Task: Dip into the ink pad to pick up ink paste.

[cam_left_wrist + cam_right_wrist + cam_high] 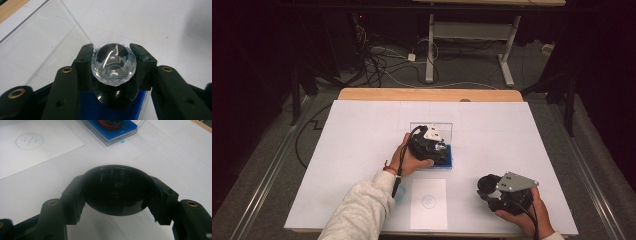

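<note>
While spread under everything, white tabletop, with clear case on blue tray near its middle and printed sheet nearer the person. Left gripper tipped down over that tray, left hand wrapped around its body, jaws clenched on faceted crystal ball above dark round base. Right gripper low at near right, jaws grasping black disc by its rim. Likely hard, slick, chip-prone glass: best gripped across widest girth, gently.
</note>
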Available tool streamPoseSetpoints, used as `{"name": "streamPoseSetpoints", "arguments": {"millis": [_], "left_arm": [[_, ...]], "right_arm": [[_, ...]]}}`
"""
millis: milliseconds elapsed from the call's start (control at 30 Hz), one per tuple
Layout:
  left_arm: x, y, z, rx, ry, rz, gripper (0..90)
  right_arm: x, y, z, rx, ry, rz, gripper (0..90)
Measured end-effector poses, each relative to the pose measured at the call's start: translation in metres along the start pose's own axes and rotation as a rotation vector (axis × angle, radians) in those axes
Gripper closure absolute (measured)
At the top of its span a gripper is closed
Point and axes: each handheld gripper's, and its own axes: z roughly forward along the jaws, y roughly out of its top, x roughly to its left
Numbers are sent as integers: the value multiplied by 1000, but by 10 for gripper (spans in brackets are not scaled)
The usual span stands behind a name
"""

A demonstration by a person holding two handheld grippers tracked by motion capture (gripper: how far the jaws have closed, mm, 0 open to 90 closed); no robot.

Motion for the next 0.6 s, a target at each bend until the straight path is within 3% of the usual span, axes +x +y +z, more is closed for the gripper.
{"name": "streamPoseSetpoints", "arguments": {"millis": [133,467,600], "left_arm": [[-1,-7,-2,-22,1,-9,551],[-8,-2,1,-4,43,-5,551],[-5,-5,-1,-15,29,-25,551]], "right_arm": [[1,1,-1,-6,-5,4,378],[1,1,0,-1,-3,0,378],[2,1,0,-7,-2,-2,378]]}}
